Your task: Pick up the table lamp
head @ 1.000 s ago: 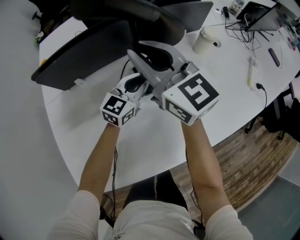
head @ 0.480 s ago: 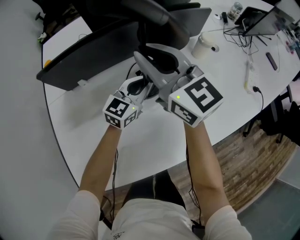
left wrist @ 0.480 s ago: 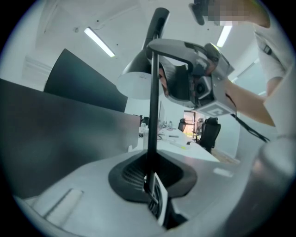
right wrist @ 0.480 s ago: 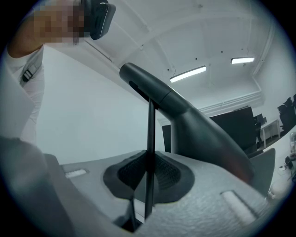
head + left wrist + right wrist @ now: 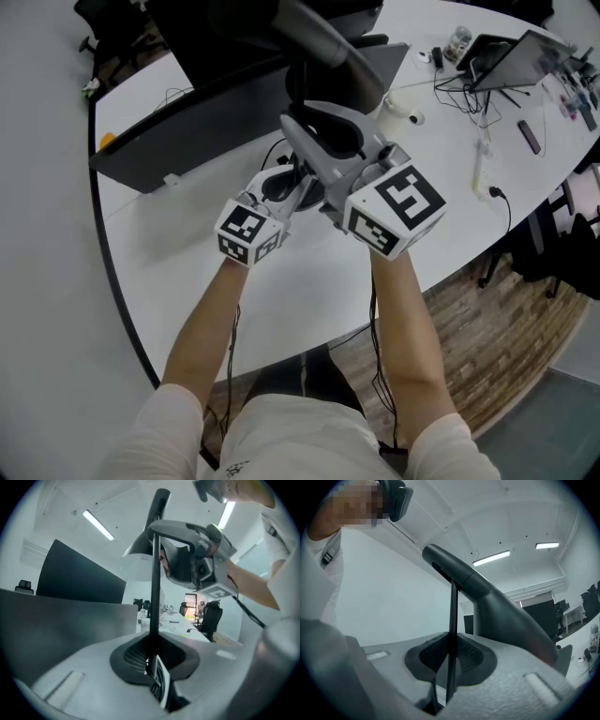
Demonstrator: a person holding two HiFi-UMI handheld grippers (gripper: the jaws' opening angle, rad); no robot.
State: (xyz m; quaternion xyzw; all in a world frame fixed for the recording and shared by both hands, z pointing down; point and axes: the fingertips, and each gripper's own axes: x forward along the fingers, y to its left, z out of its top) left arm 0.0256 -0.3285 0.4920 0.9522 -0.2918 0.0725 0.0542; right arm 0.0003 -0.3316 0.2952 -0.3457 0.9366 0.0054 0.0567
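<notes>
The table lamp has a dark grey head (image 5: 323, 42) on a thin black pole (image 5: 154, 583). Both grippers are shut on that pole. In the left gripper view my left gripper (image 5: 153, 670) pinches the pole low down, next to a small white tag (image 5: 161, 681). My right gripper (image 5: 199, 559) shows above it, clamped higher on the same pole. In the right gripper view the pole (image 5: 452, 634) runs up between the jaws of my right gripper (image 5: 449, 686) to the lamp head (image 5: 497, 606). From the head view, my left gripper (image 5: 295, 183) and right gripper (image 5: 319, 145) sit side by side over the white table (image 5: 309, 281).
A dark flat monitor (image 5: 187, 122) lies behind the grippers on the table. A white cup (image 5: 398, 98) stands to the right, then a power strip (image 5: 482, 159), cables and a laptop (image 5: 506, 56). The table's curved edge runs near the person, with wooden floor (image 5: 506, 319) beyond.
Both grippers have risen together with the lamp held between them, and the table looks further below. Neither grip has altered.
</notes>
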